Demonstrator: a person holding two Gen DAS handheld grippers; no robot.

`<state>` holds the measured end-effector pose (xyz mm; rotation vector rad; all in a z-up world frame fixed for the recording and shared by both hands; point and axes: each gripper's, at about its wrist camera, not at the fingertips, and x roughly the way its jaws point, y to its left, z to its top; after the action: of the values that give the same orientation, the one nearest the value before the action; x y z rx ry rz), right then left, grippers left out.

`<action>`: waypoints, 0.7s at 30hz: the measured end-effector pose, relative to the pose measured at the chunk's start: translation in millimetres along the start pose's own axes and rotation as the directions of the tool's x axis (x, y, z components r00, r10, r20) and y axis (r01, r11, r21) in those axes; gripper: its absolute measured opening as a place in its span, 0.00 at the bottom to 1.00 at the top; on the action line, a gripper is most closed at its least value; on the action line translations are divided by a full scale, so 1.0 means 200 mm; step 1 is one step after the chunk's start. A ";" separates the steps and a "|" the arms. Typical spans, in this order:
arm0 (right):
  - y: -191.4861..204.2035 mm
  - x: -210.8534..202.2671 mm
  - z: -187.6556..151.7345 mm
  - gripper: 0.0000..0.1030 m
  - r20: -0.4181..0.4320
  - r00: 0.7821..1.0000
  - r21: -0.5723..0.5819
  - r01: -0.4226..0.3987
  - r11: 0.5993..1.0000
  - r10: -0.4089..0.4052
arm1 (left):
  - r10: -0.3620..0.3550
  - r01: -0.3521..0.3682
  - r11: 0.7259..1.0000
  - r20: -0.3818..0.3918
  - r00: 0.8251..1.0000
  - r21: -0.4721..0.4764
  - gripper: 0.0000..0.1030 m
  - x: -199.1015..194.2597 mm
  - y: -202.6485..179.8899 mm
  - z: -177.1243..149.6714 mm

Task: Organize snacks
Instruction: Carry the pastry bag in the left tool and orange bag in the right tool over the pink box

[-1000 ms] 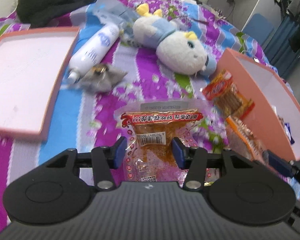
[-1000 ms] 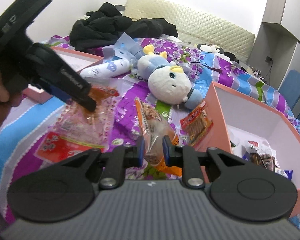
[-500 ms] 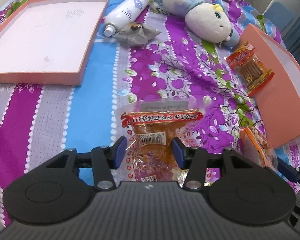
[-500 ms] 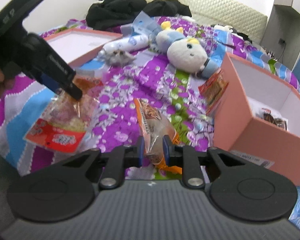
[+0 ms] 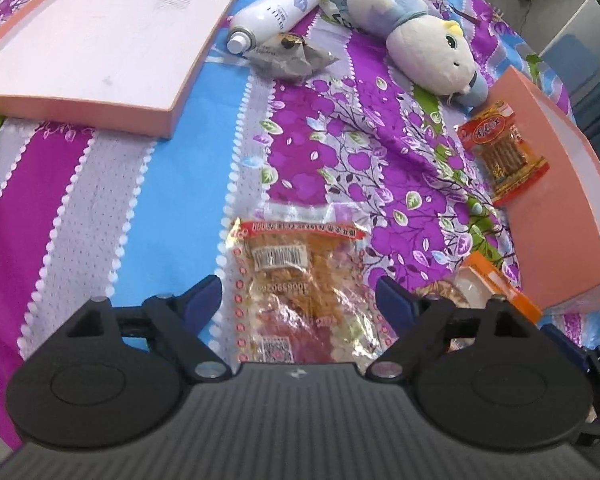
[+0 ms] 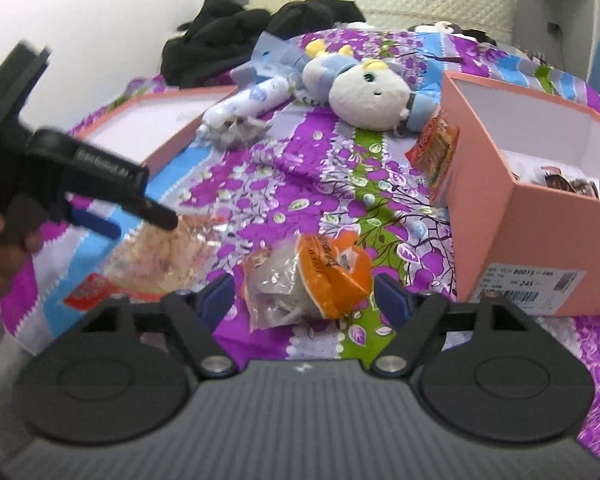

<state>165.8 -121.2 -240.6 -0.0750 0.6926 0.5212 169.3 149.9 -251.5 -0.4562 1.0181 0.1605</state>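
A clear snack packet with a red band lies on the bedspread between the open jaws of my left gripper. An orange and clear snack bag lies on the bedspread between the open jaws of my right gripper. The left gripper also shows in the right wrist view, above the clear packet. The pink box stands to the right with packets inside. A red snack packet leans on the box's outer wall.
A pink box lid lies at the far left. A white bottle, a grey wrapper and a plush toy lie further back. Black clothes are piled by the headboard.
Both grippers have opened and let go of their packets, which now lie on the bedspread. Both grippers have dropped lower toward the bed's near edge.
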 end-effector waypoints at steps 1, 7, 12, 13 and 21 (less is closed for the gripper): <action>-0.01 0.00 0.00 0.76 0.010 1.000 0.021 -0.001 1.000 0.001 | 0.004 -0.004 1.000 0.000 1.000 -0.006 0.85 0.00 0.00 -0.01; -0.04 0.02 0.01 0.76 0.056 0.998 0.054 0.024 0.998 -0.027 | 0.008 -0.008 0.999 -0.001 1.000 -0.047 0.85 0.01 0.00 -0.04; -0.07 0.09 0.01 0.76 0.040 0.999 0.069 0.026 0.997 -0.029 | 0.013 -0.013 0.998 0.002 1.000 -0.060 0.85 0.04 -0.01 -0.04; -0.07 0.11 0.01 0.76 0.032 0.999 0.069 0.031 0.997 -0.033 | 0.020 -0.020 0.998 0.008 1.000 -0.057 0.85 0.05 -0.01 -0.04; -0.07 0.24 0.00 0.76 -0.045 0.999 0.079 -0.019 0.997 0.023 | 0.099 -0.100 0.994 0.023 0.995 0.048 0.89 0.13 -0.09 -0.04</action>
<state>202.8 -112.8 -272.3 -0.0060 0.7588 0.5130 184.1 127.7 -272.0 -0.3589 1.0231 0.2288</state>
